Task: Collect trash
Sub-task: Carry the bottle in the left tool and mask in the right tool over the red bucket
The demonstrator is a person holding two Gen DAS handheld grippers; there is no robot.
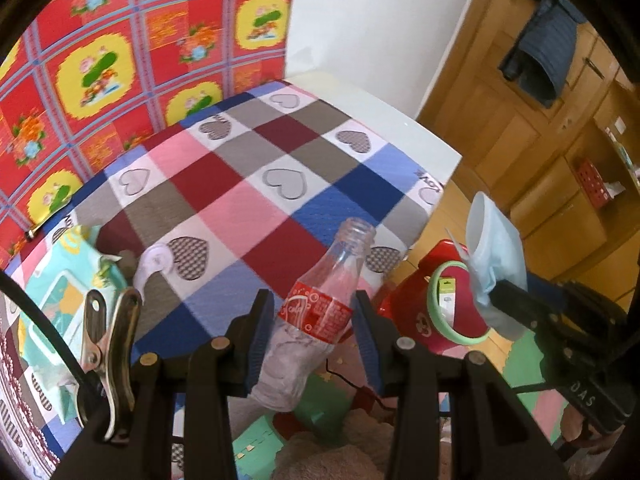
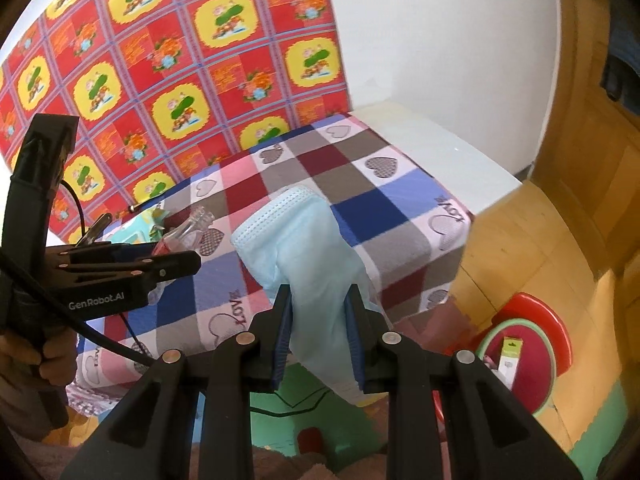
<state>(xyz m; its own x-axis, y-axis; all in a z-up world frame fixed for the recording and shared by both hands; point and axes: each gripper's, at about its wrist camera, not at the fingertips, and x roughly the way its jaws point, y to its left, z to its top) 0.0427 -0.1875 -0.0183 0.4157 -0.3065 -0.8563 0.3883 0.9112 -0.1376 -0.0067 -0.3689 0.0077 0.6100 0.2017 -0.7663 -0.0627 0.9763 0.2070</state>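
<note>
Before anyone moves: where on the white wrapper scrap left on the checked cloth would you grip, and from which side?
Grip the white wrapper scrap by its narrow tail, coming from above at the near edge. The tail seems to lift off the checked cloth, while the round end lies flat.

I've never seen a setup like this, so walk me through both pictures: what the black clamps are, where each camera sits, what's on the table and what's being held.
A person holds two hand-held grippers, each with a fisheye camera looking along its fingers.

Left camera view: the left gripper is shut on an uncapped clear plastic bottle with a red label.

Right camera view: the right gripper pinches a light blue face mask.

On the checkered tablecloth lies a wet-wipes pack. On the floor to the right sits a red bin with a green rim.
</note>
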